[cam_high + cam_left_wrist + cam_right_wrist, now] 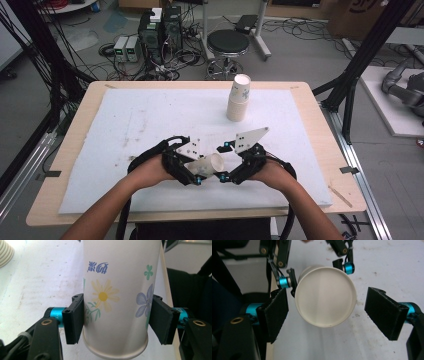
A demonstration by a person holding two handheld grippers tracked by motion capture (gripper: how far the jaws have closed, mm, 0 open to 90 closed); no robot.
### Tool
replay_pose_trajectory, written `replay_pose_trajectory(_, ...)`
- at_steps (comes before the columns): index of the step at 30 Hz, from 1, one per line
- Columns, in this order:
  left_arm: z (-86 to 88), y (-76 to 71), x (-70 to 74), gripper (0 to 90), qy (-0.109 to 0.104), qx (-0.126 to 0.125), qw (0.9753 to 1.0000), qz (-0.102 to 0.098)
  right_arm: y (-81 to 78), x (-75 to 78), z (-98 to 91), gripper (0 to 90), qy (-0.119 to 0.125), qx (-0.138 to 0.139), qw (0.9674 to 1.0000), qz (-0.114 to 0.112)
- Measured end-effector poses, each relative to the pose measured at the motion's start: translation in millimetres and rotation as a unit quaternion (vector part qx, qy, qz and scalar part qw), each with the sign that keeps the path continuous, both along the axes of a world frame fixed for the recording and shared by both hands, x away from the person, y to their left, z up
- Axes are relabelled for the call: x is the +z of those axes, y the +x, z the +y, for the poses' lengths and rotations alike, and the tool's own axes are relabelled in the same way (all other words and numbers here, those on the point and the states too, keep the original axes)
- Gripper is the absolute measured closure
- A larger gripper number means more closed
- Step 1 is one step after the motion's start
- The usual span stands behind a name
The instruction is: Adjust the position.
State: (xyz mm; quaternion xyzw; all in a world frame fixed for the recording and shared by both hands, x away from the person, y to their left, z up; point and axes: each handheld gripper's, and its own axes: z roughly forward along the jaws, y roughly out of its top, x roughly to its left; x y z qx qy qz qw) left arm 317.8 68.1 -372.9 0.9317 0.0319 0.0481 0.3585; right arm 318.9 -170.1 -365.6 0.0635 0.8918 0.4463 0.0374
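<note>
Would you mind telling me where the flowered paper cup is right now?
In the high view the flowered paper cup lies sideways near the table's front edge, clamped in the left claw, its mouth facing the open right claw; the cup stack stands farther back.

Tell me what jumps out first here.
A flowered paper cup clamped on its side in the left hand-held gripper, near the table's front edge. The right hand-held gripper faces its open mouth, jaws apart around the rim without touching. A cup stack stands at the back of the white mat.
</note>
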Motion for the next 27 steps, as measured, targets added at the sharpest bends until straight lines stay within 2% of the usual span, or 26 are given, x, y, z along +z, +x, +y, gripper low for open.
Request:
replay_pose_trajectory(4,-3.0,0.4,2.0,34.6,0.017,-0.007,0.9998,-0.002,0.6,-0.2,7.2,19.8,-0.023,0.011,0.9997,-0.007)
replay_pose_trajectory(9,-5.9,-0.1,1.4,34.6,0.025,-0.014,0.9996,0.004,1.8,-1.0,11.4,20.1,-0.032,0.018,0.9993,-0.003)
replay_pose_trajectory(12,-6.6,0.0,0.9,34.6,0.028,-0.015,0.9995,0.008,2.1,-1.7,13.6,25.5,-0.039,0.031,0.9987,-0.008)
replay_pose_trajectory(15,-7.1,0.8,0.9,34.6,0.036,-0.023,0.9991,0.006,2.3,-3.3,15.2,27.0,-0.046,0.035,0.9983,-0.005)
replay_pose_trajectory(22,-8.3,0.2,-1.0,34.6,0.033,-0.026,0.9990,0.014,3.1,-5.5,17.9,36.0,-0.054,0.056,0.9969,-0.008)
replay_pose_trajectory(27,-7.7,-0.5,-1.7,34.3,0.031,-0.026,0.9991,0.016,2.2,-6.0,17.6,37.4,-0.060,0.060,0.9964,-0.004)
